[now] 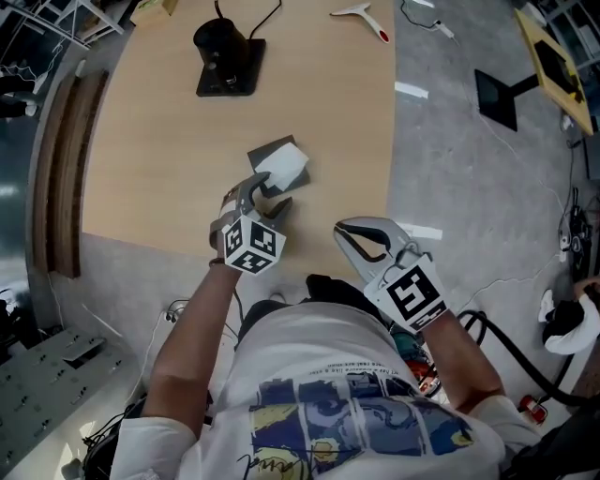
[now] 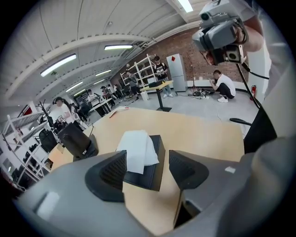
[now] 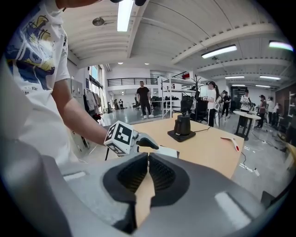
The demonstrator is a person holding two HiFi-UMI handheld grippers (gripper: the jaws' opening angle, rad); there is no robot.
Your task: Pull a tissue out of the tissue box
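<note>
A dark grey tissue box (image 1: 274, 157) lies on the light wooden table (image 1: 150, 150), with a white tissue (image 1: 284, 167) sticking out of its top. My left gripper (image 1: 265, 193) hovers at the box's near end. In the left gripper view the left gripper (image 2: 148, 159) stands open, with the box (image 2: 152, 169) and the drooping tissue (image 2: 137, 149) lying just beyond and between the pads, untouched. My right gripper (image 1: 345, 230) is off the table's near right corner with nothing in it. The right gripper view shows the right gripper (image 3: 148, 159) with its jaws together.
A black device on a square base (image 1: 227, 56) with a cable stands at the table's far side, and a white tool with a red tip (image 1: 361, 11) lies at the far right edge. A black floor stand (image 1: 497, 94) and cables are on the grey floor to the right.
</note>
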